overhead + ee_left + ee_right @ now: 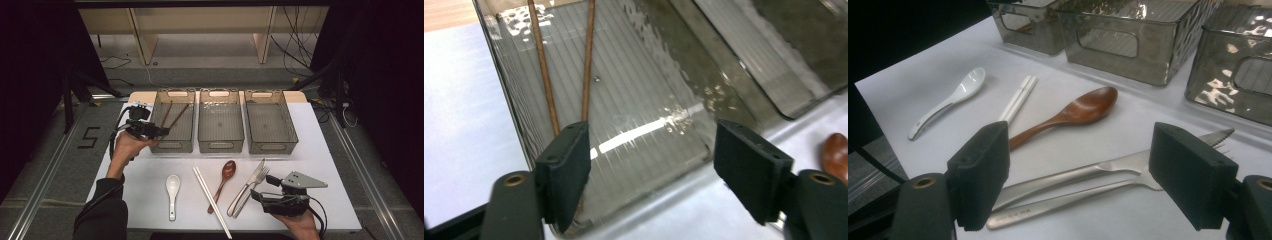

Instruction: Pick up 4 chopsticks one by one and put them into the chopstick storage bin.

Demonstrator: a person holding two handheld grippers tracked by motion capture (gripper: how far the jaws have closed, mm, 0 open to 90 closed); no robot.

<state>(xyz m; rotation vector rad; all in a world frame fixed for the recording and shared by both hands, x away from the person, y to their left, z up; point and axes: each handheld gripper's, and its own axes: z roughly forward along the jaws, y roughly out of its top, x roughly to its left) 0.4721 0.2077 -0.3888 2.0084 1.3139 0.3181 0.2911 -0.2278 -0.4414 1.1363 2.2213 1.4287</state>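
My left gripper point(162, 131) point(651, 150) hovers open over the near end of the left clear bin point(172, 145) point(639, 90), nothing between its jaws. A pair of brown chopsticks point(172, 115) point(546, 75) lies inside that bin. My right gripper point(266, 187) point(1080, 170) stands open at the front right, just above the handles of a steel knife point(252, 179) point(1088, 172) and fork point(256, 182) point(1073, 197), without touching them. On the white mat lie a wooden spoon point(226, 175) point(1073, 112), white chopsticks point(210, 200) point(1018, 97) and a white ceramic spoon point(172, 187) point(955, 92).
The middle bin point(221, 144) point(1128, 45) and the right bin point(272, 146) point(1233, 85) stand in a row beside the left one. The mat's front edge runs just below the cutlery. Dark floor, cables and shelf legs lie beyond the table.
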